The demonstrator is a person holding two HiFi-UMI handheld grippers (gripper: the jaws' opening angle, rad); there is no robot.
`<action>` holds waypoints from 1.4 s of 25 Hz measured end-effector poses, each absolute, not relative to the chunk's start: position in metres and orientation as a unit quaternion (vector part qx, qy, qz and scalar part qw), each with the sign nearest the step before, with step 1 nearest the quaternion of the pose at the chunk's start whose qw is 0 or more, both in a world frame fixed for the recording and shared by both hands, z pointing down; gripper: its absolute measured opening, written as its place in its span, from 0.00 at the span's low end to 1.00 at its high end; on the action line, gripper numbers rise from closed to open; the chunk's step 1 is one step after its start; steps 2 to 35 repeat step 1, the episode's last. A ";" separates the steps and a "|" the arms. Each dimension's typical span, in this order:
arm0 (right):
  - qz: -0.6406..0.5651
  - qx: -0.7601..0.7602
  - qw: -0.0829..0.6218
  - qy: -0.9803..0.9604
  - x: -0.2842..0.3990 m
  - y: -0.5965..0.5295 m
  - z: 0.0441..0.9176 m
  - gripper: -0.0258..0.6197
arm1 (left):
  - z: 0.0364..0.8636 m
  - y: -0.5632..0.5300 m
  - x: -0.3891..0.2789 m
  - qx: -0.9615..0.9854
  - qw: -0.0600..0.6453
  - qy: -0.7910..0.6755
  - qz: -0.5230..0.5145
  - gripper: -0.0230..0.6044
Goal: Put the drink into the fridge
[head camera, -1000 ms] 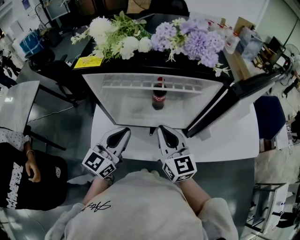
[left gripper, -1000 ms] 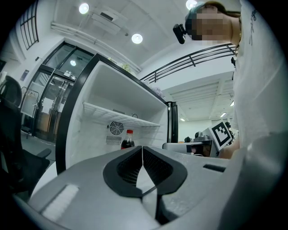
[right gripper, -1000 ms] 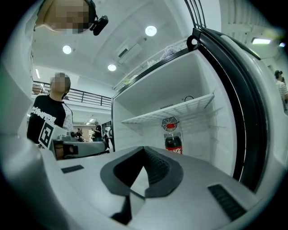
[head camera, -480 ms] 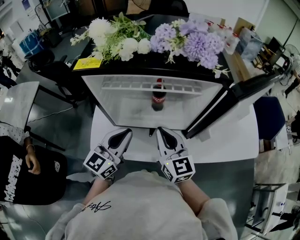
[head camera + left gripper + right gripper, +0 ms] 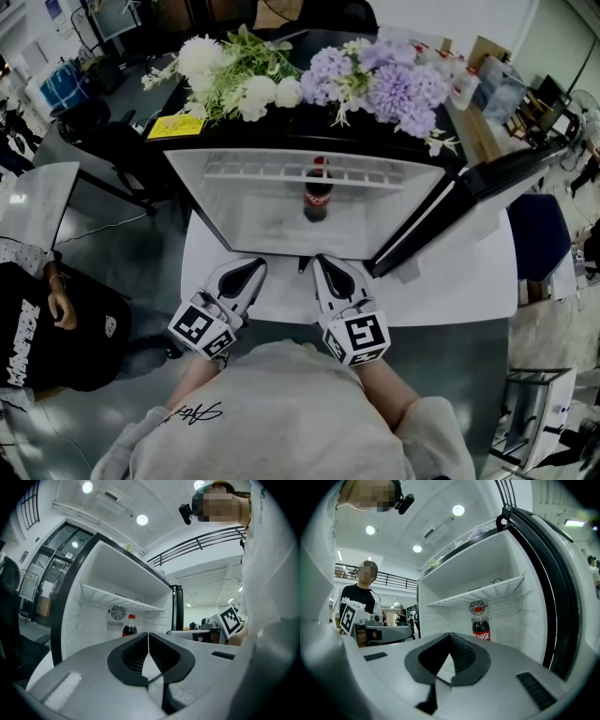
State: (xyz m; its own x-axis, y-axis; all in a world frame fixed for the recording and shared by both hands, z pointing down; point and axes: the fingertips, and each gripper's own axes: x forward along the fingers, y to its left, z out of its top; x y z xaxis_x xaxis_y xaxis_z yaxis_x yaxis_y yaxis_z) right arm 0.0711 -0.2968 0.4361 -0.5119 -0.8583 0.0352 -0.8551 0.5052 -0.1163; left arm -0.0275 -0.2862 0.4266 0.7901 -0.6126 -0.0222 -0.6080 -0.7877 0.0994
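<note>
A dark cola bottle (image 5: 317, 191) with a red cap and red label stands upright inside the open white fridge (image 5: 234, 220), below its wire shelf (image 5: 281, 169). The same bottle (image 5: 130, 626) shows in the left gripper view and, as the bottle (image 5: 481, 628), in the right gripper view. Both grippers sit side by side in front of the fridge, well short of the bottle. My left gripper (image 5: 253, 263) is shut and holds nothing. My right gripper (image 5: 319, 259) is shut too, with nothing between its fingers.
The fridge door (image 5: 469, 202) stands swung open to the right. White and purple flowers (image 5: 319, 80) lie on top of the fridge. The fridge rests on a white table (image 5: 450, 295). A person in a black shirt (image 5: 47, 337) sits at the left.
Both grippers have barely shifted. The seated person at the left has moved a little further left.
</note>
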 end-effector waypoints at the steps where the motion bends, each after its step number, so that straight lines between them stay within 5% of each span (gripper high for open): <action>1: -0.060 -0.493 0.014 0.868 0.071 -0.297 0.436 0.05 | 0.426 -0.286 -0.027 0.945 0.043 -0.323 -0.027 0.05; 35: -0.060 -0.493 0.014 0.868 0.071 -0.297 0.436 0.05 | 0.426 -0.286 -0.027 0.945 0.043 -0.323 -0.027 0.05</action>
